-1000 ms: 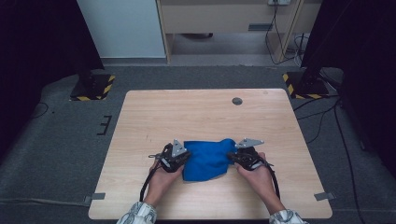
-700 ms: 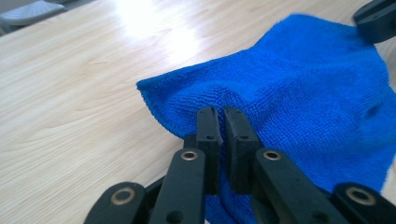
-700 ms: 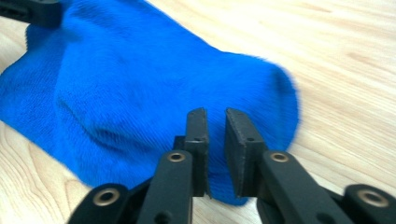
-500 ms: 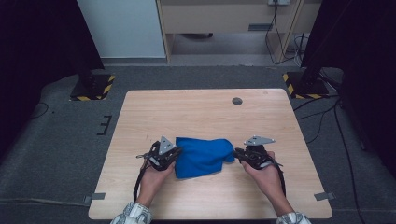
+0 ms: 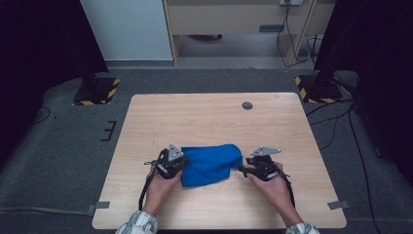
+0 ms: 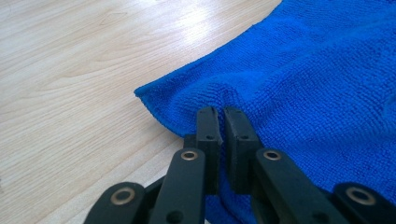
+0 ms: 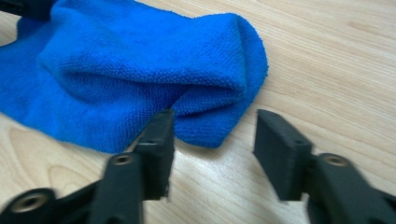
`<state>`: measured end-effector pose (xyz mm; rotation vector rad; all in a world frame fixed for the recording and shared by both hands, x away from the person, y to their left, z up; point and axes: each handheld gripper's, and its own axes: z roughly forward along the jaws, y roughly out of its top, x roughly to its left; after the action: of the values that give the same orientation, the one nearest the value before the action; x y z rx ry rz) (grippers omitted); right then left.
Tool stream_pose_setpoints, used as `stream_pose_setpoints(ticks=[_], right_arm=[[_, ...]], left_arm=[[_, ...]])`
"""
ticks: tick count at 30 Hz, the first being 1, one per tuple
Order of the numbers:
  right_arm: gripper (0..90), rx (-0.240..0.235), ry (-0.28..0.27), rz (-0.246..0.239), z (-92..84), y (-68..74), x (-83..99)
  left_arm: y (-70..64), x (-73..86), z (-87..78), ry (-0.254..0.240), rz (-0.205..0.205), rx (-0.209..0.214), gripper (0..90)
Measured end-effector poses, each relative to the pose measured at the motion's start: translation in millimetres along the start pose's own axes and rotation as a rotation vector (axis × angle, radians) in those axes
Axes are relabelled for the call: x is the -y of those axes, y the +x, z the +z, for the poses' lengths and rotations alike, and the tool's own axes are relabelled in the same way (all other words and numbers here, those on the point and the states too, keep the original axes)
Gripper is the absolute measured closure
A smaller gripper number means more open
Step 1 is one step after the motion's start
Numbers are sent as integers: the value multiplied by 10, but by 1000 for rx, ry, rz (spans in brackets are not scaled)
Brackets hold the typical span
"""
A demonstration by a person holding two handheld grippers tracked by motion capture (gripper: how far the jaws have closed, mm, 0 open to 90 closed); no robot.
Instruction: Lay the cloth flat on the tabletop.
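High view, bottom edge: both forearms enter cut off, patterned cuffs clipped by the frame. Left hand (image 5: 157, 187) wraps the left gripper (image 5: 171, 163) at lower centre-left; its jaw tips are too small to read from up there, hidden against the cloth edge. Left gripper view settles it: jaws nearly together, pinching a fold of the blue cloth (image 6: 299, 79) close to its corner, fabric bunched up right at the tips. The cloth runs off the right and bottom of that frame, so its extent isn't readable there

Right hand (image 5: 275, 185) holds the right gripper (image 5: 246, 168) at lower centre-right, just beside the cloth's right end. Right gripper view: jaws have just been opening and stand apart with a clear gap; the cloth's rounded folded end (image 7: 224, 70) sits just ahead of the tips, partly behind the frame-left jaw, no pad pressing on it. Jaws are motion-blurred. A dark shape in the upper left corner of that view is cut off, can't identify it

Cloth (image 5: 209, 163) lies crumpled on the wooden table (image 5: 214, 117) in its near half, between the two grippers. Its layering can't be made out from above

Further up: small dark round disc (image 5: 247, 105) near the table's far edge, too small to identify. Beyond the table, grey floor, two yellow-black striped bases (image 5: 97, 91), the rest dark
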<state>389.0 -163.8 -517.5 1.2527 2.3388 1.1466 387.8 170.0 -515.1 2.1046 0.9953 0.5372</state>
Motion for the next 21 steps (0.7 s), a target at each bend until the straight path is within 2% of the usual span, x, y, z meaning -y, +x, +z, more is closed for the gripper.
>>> stream_pose_setpoints(ticks=[2, 4, 7, 12, 15, 18, 21], right_arm=[[383, 15, -1, 5, 37, 29, 4], [346, 26, -7, 17, 72, 55, 6], [322, 26, -10, 18, 144, 87, 6], [341, 16, 1, 23, 249, 122, 4], [448, 29, -11, 12, 270, 135, 2], [657, 45, -19, 1, 263, 135, 0], [767, 45, -19, 3, 254, 123, -2]], left_arm=[[-5, 1, -1, 0, 1, 6, 851], [-6, 0, -5, -2, 1, 8, 851], [-5, -2, -8, -6, 0, 10, 851], [-6, -2, -10, -8, 1, 15, 852], [-4, -2, -15, -8, 0, 15, 851], [-6, -6, -26, -14, -3, 18, 852], [-12, -15, -41, -23, -2, 21, 852]])
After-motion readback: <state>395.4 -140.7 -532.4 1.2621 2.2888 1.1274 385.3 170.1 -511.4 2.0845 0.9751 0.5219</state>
